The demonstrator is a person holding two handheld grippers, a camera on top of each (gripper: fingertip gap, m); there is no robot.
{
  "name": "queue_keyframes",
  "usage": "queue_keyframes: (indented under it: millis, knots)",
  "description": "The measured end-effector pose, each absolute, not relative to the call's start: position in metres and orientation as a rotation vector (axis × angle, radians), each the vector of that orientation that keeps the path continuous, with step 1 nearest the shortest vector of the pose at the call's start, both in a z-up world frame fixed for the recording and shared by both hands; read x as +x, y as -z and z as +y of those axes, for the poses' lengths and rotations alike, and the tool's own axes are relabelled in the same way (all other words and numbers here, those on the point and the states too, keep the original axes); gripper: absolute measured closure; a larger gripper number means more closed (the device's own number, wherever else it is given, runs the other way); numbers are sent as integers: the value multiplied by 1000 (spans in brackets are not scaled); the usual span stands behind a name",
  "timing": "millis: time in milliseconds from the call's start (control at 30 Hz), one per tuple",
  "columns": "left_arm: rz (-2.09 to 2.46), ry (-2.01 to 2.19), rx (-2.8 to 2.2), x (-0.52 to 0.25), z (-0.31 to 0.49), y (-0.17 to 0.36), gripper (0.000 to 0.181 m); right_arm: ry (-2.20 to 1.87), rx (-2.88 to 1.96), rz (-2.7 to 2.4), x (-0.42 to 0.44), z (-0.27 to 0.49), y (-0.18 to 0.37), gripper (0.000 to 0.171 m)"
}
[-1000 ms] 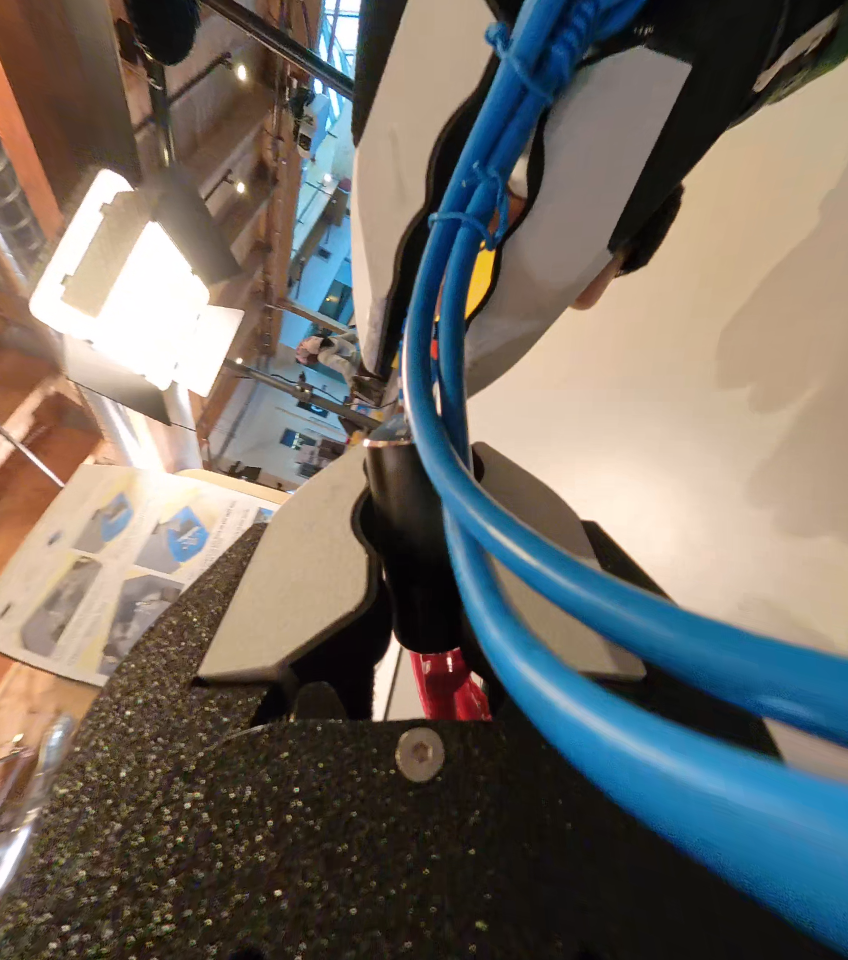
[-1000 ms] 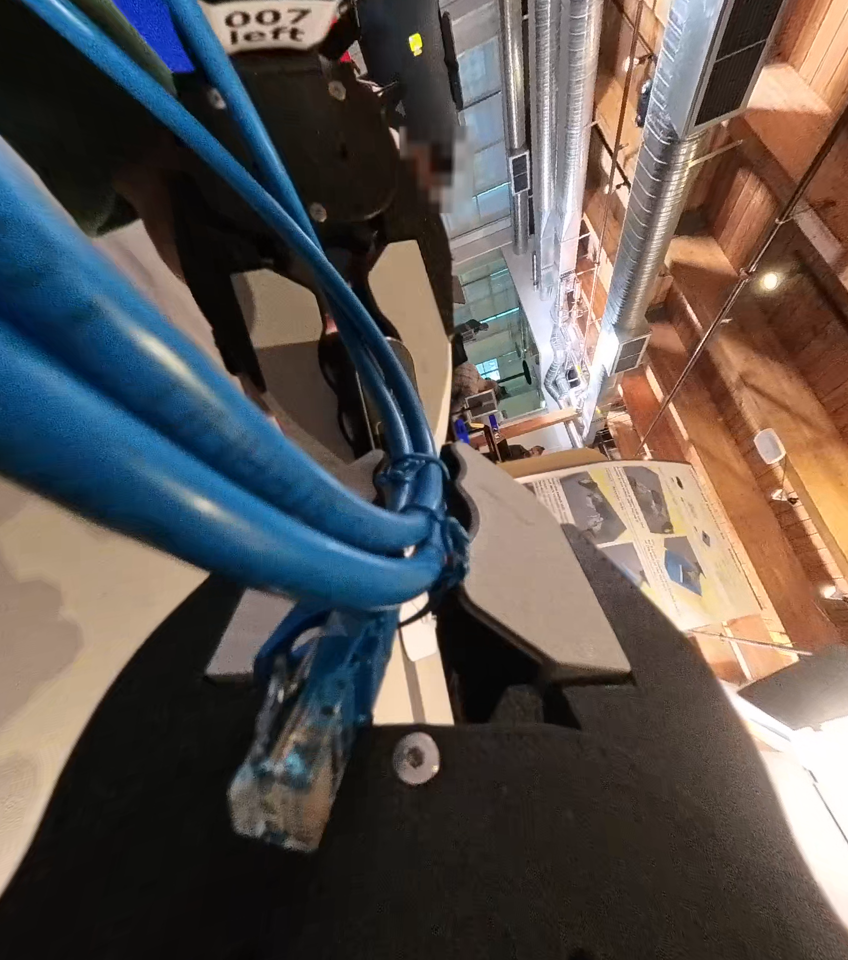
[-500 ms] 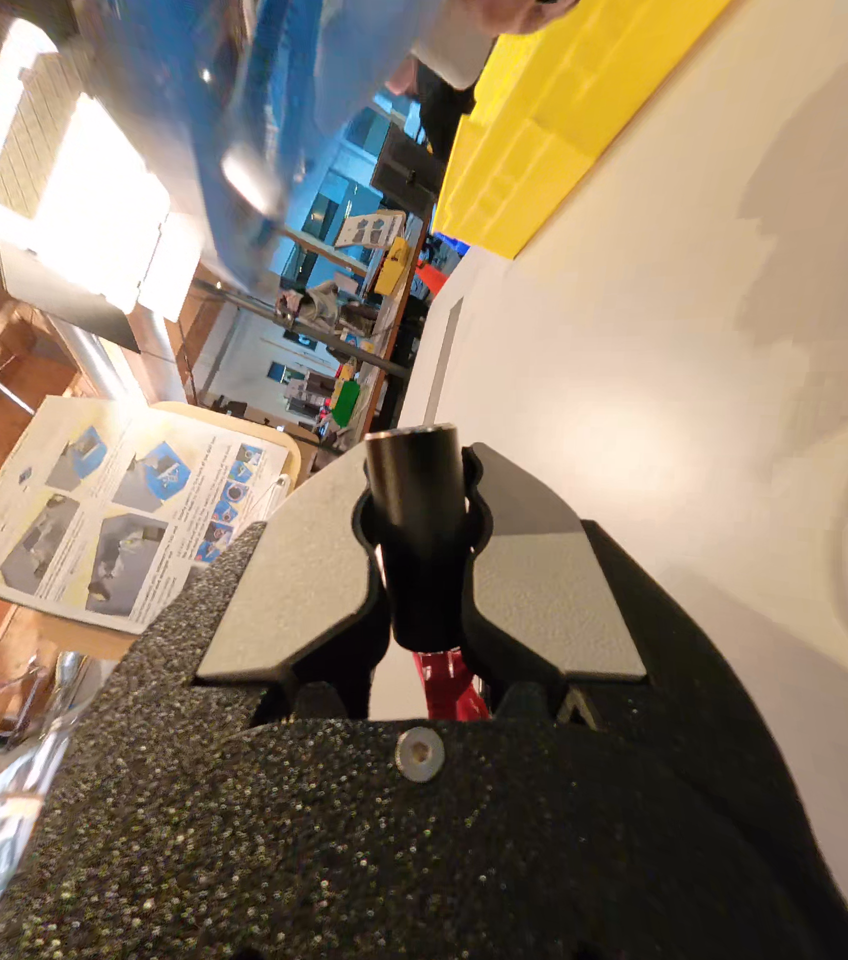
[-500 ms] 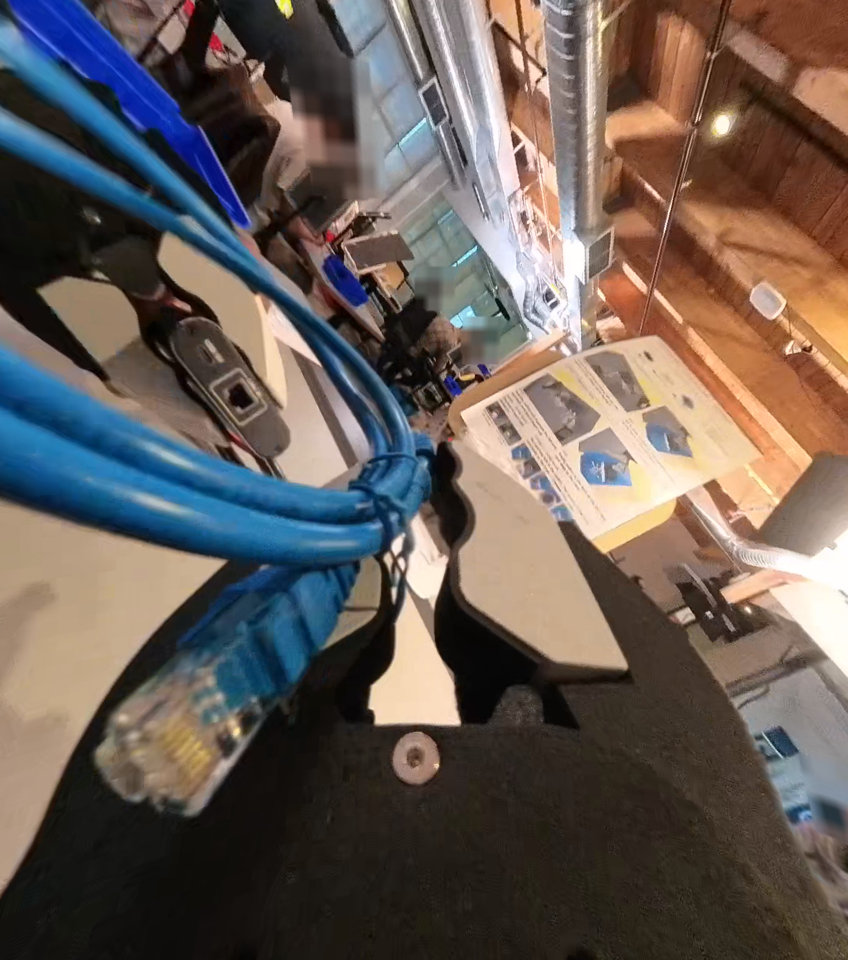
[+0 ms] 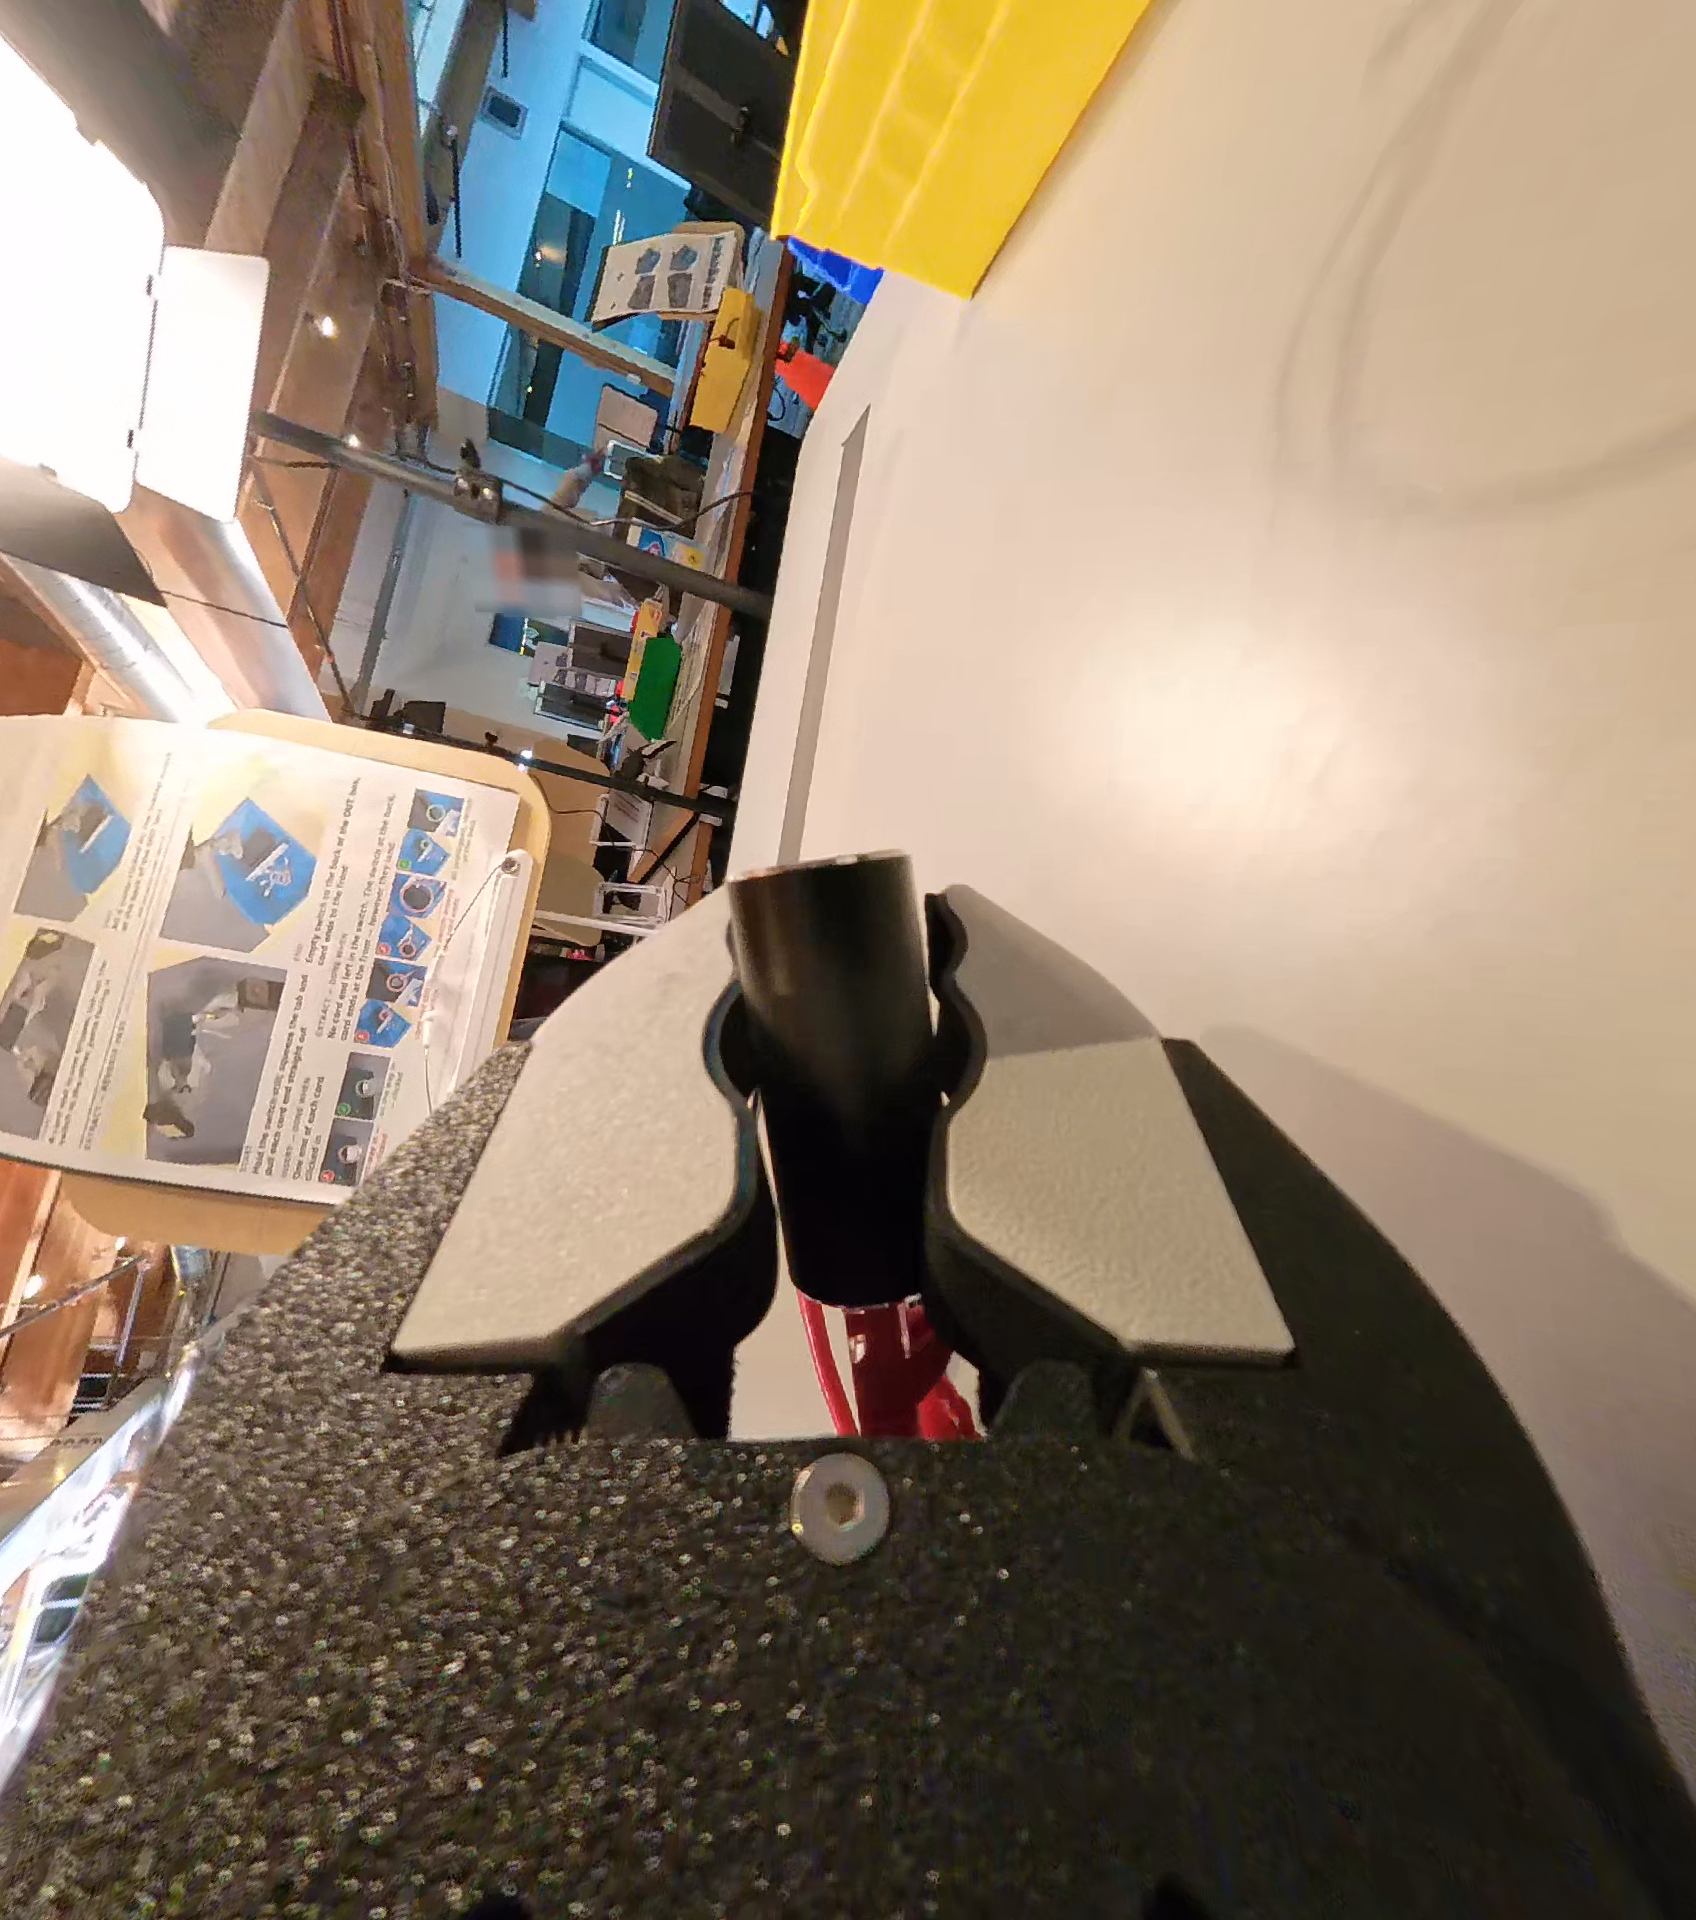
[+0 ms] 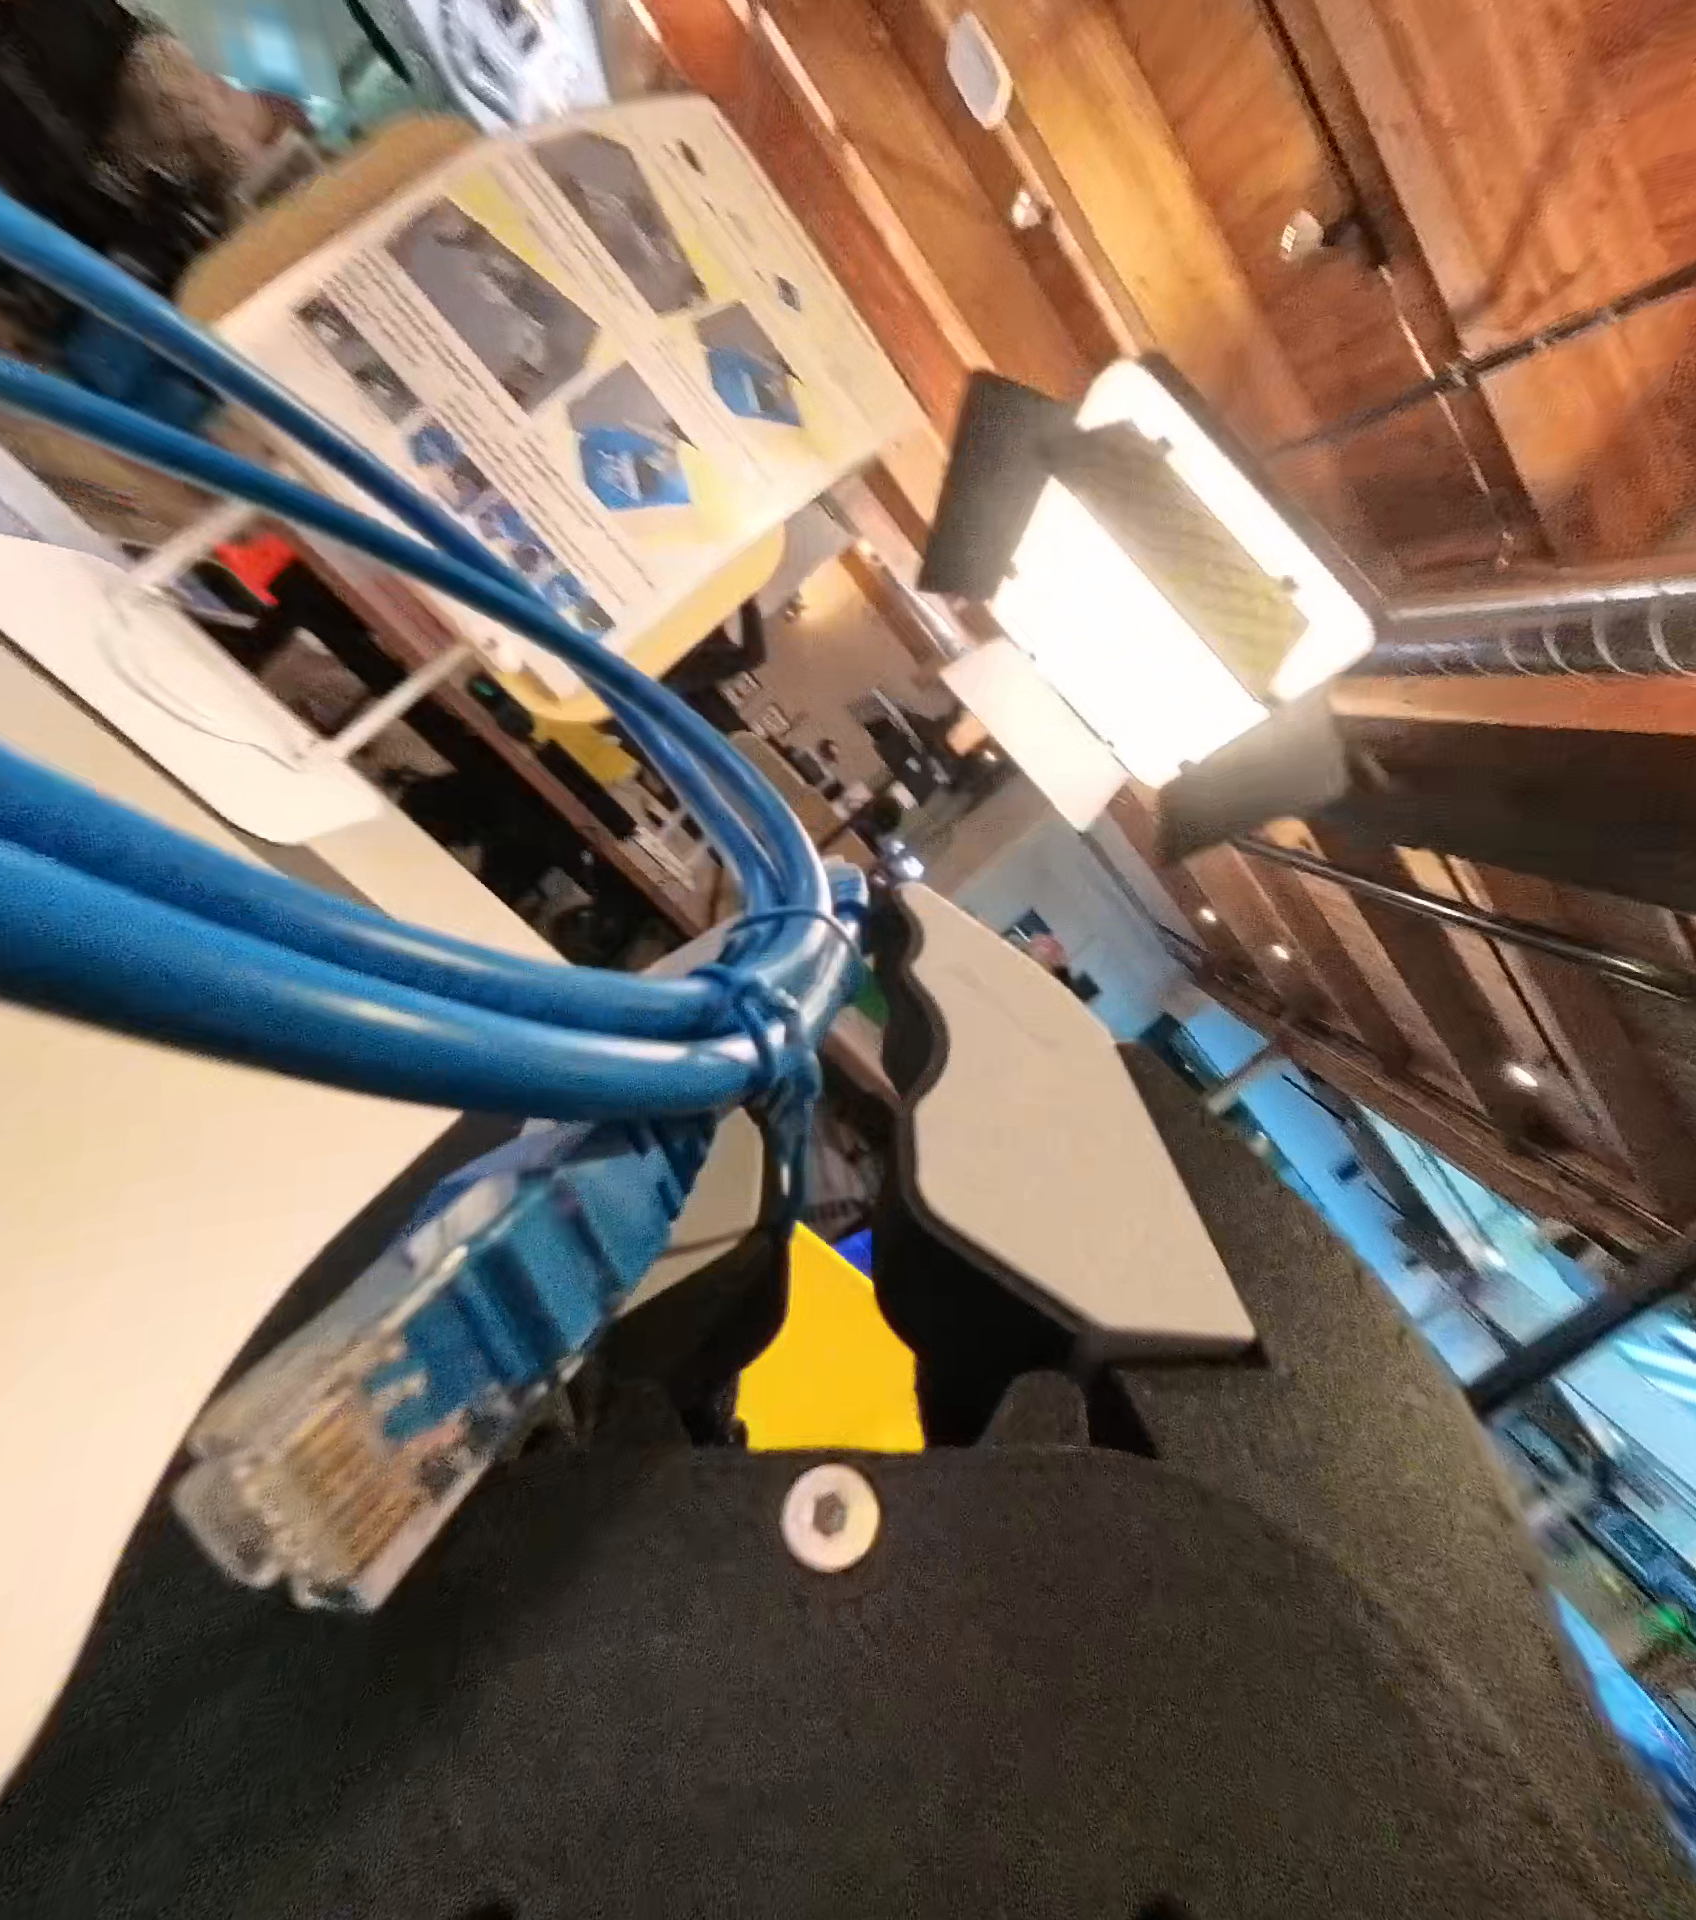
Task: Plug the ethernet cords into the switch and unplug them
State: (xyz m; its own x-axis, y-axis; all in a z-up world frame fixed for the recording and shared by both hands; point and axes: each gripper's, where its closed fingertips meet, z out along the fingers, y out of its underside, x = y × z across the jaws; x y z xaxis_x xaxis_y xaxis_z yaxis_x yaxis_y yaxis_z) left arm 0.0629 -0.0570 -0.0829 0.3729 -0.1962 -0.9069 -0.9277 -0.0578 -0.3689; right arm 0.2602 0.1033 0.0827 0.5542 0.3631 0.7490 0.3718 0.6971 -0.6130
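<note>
My left gripper (image 5: 828, 935) is shut on a black cylinder-shaped piece (image 5: 839, 1049) that stands out past the fingertips. A red cord (image 5: 885, 1371) runs from its rear end. It is held on its side beside the white table (image 5: 1343, 727). My right gripper (image 6: 870, 935) is shut on a tied bundle of blue ethernet cords (image 6: 511, 997), gripped at the twist tie. One clear-ended blue plug (image 6: 387, 1382) hangs loose below the left finger. The cord loops run off the left edge. Neither gripper shows in the other's view.
A yellow bin (image 5: 917, 114) stands at the far end of the table. A picture instruction sheet on a board (image 5: 148, 956) stands beyond the table edge and also shows in the right wrist view (image 6: 563, 343). A bright lamp panel (image 6: 1135, 592) hangs above. Some 30 cm of space lies between my two pairs of fingers.
The blue cords and the right gripper have left the left wrist view. The right view has swung away from the left gripper toward the sheet and lamp. Both grips are unchanged.
</note>
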Motion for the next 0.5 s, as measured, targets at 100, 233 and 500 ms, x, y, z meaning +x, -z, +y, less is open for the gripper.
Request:
queue_keyframes:
  millis: [100, 233, 500]
  knots:
    - [1071, -835, -1531, 66, -55, 88, 152, 169, -947, -908, 334, 144, -89, 154]
    - [1098, -852, -1535, 68, -52, 95, 152, 401, -1161, -960, 411, 206, -53, 155]
    - [1189, -944, -1544, 71, -45, 114, 152, 860, -1310, -1409, 462, 270, 28, 155]
